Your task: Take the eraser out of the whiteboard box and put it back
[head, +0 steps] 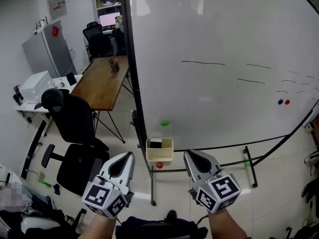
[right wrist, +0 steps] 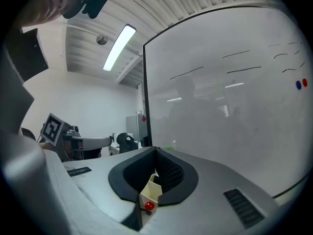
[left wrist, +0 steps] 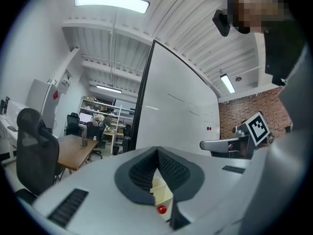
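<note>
Closest to me, my left tool and right tool are both clenched on nothing, held level. Beyond them the eraser lies inside the box at the bottom edge of the whiteboard.

Wooden worktop bearing a small cup; black office chair just beside it; grey cabinet and white printer at left; shelving behind.

No word, number or brand is legible. The whiteboard carries only thin dark strokes forming no letters. Left of the whiteboard, a wall notice is too small to read. Below the whiteboard, the left hand-held gripper and right hand-held gripper bear patterned square markers, not lettering.
</note>
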